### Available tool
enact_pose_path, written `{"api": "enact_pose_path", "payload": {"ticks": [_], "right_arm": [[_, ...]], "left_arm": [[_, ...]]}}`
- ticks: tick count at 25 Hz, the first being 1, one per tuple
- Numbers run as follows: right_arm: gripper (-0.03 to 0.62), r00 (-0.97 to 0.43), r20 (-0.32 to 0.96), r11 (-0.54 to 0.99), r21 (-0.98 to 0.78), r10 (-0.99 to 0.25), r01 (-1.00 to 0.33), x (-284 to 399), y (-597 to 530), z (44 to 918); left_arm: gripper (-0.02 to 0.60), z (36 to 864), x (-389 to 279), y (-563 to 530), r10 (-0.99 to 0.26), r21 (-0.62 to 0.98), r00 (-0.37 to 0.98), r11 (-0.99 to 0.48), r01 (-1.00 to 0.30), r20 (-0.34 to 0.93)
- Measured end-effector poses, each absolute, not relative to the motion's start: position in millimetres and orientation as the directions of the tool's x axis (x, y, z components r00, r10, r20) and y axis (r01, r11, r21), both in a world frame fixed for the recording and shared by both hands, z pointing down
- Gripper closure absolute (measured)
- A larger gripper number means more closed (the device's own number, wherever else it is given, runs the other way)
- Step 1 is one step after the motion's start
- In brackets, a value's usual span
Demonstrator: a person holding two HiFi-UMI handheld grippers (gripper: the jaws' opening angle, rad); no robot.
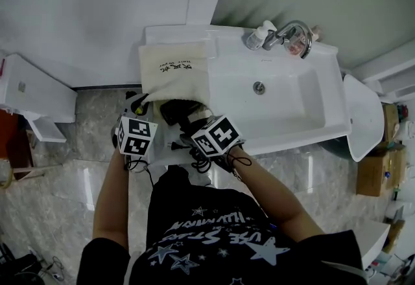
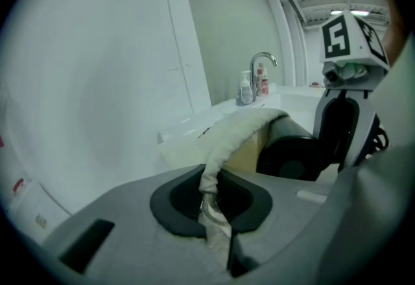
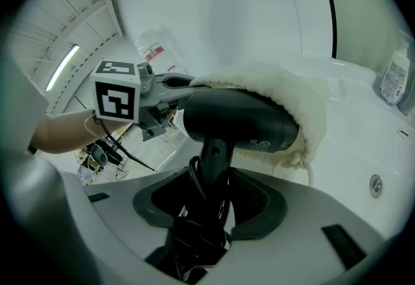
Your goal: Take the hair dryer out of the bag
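Poking halfway out of the cream cloth bag (image 1: 174, 73), the hair dryer (image 3: 240, 118) is matte black, and fabric covers the far end of its barrel at 2 o'clock. The right tool (image 3: 206, 212) is clamped on its handle and bundled black cord (image 3: 194, 235). The left tool (image 2: 213, 211) pinches the bag's rim tight. In the head view the marker cubes hide most of the dryer, which sits on the bench at 9 o'clock from the basin (image 1: 292, 118).
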State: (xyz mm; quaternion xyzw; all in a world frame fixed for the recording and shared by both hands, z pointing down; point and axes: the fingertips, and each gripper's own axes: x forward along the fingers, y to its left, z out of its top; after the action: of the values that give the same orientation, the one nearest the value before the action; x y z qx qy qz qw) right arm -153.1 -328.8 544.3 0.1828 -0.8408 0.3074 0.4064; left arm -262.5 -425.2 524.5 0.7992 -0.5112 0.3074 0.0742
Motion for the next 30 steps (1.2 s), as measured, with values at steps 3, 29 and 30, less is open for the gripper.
{"api": "enact_pose_path", "payload": {"ticks": [3, 29, 30], "right_arm": [[0.404, -0.629, 0.777, 0.749, -0.395, -0.038, -0.533, -147, -312, 539], [0.404, -0.751, 0.642, 0.833, -0.323, -0.156, -0.449, -39, -210, 484], [0.404, -0.757, 0.633, 0.833, -0.324, -0.16, -0.447, -33, -204, 481]], "left_arm": [[0.548, 527, -260, -424, -0.775, -0.204, 0.272, -0.455, -0.867, 0.57], [0.322, 481, -211, -254, -0.905, -0.197, 0.029, -0.124, -0.973, 0.425], [0.322, 479, -204, -240, -0.909, -0.18, 0.023, -0.107, -0.978, 0.417]]}}
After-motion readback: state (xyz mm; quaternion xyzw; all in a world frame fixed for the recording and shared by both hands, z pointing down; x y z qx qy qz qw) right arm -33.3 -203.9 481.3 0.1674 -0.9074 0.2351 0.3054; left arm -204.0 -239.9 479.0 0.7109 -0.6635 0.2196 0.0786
